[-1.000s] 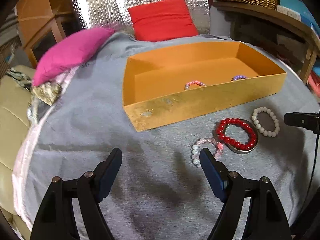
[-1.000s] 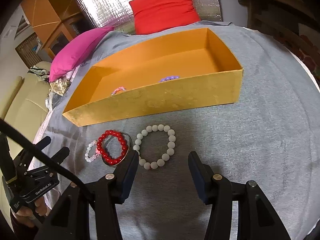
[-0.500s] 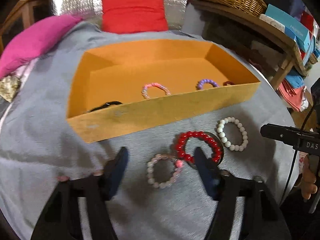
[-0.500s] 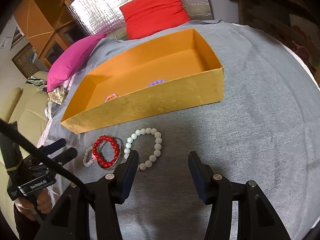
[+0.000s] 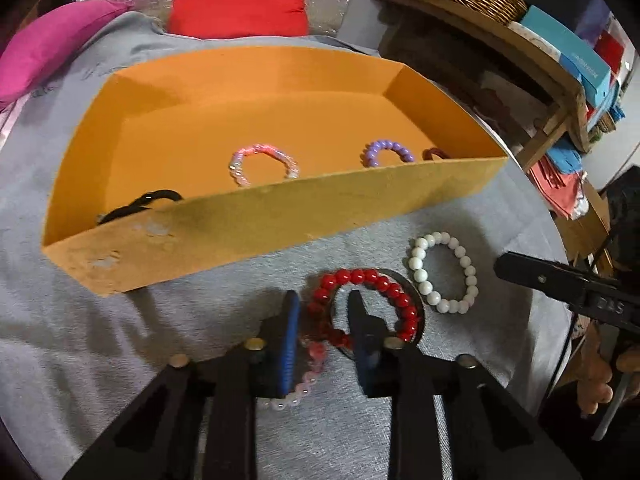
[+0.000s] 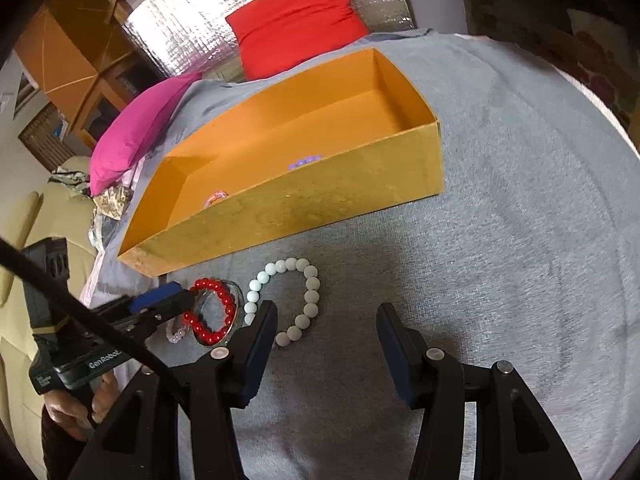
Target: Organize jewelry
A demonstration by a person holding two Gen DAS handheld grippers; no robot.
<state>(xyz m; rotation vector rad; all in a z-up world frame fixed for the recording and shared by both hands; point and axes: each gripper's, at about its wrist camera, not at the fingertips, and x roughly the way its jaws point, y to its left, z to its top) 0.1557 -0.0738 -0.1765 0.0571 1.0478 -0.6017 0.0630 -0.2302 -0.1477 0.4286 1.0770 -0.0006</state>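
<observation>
My left gripper is closing over the near side of the red bracelet, which lies on the grey cloth just in front of the orange box. I cannot tell whether the pads already pinch it or also catch the pale pink bracelet beside it. My right gripper hangs with jaws apart and narrowing, empty, beside the white bracelet, likely my next pick.

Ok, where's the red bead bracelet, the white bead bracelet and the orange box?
red bead bracelet (image 5: 376,278): left wrist view, on the beads along its far side.
white bead bracelet (image 6: 312,284): right wrist view, on a bead on its right side.
orange box (image 5: 320,212): left wrist view, on its near outer wall.
</observation>
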